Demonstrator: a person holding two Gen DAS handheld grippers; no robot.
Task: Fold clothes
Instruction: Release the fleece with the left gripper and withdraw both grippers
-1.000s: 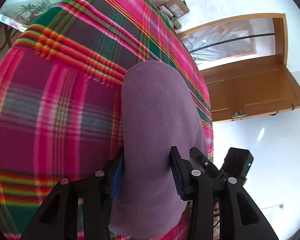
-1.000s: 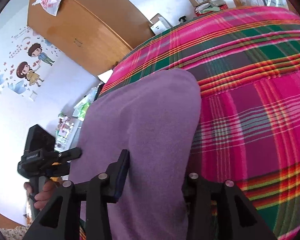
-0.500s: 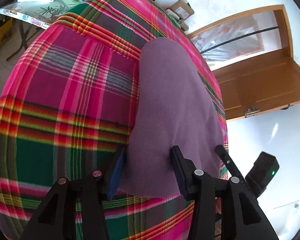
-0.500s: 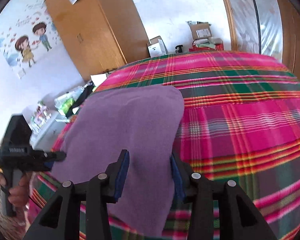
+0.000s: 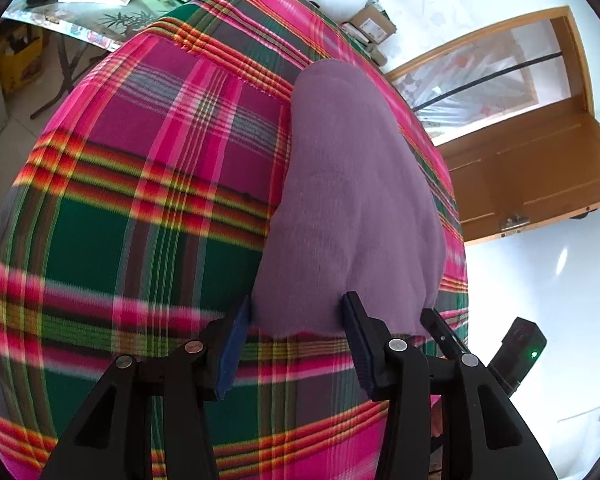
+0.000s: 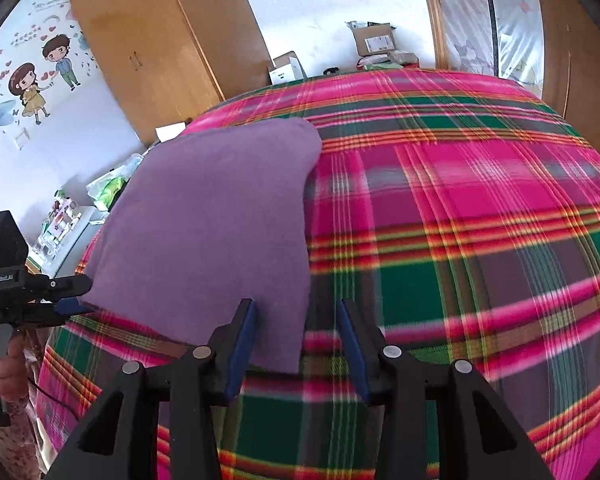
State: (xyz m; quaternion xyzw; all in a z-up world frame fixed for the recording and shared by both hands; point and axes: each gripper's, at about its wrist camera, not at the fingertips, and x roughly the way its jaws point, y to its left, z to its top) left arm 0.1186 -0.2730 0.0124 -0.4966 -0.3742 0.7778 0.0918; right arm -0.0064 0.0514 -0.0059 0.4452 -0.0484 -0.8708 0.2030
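Purple cloth [image 5: 352,200] near edge between open left claw [image 5: 296,344] pads.

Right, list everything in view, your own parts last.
Folded garment: one, purple, flat on the blanket, near edge by both claws.
Plaid blanket: one, pink, green and red, covering the bed.
Wardrobe: one, brown wood, far wall.
Cartoon wall sticker: one, two figures, beside the wardrobe.
Cardboard boxes: several, brown and white, beyond the bed.
Door: one, brown wood, right of the bed.
Left claw: one, black with blue pads, open at the garment's near edge.
Right claw: one, same colours, open at the garment's near corner.
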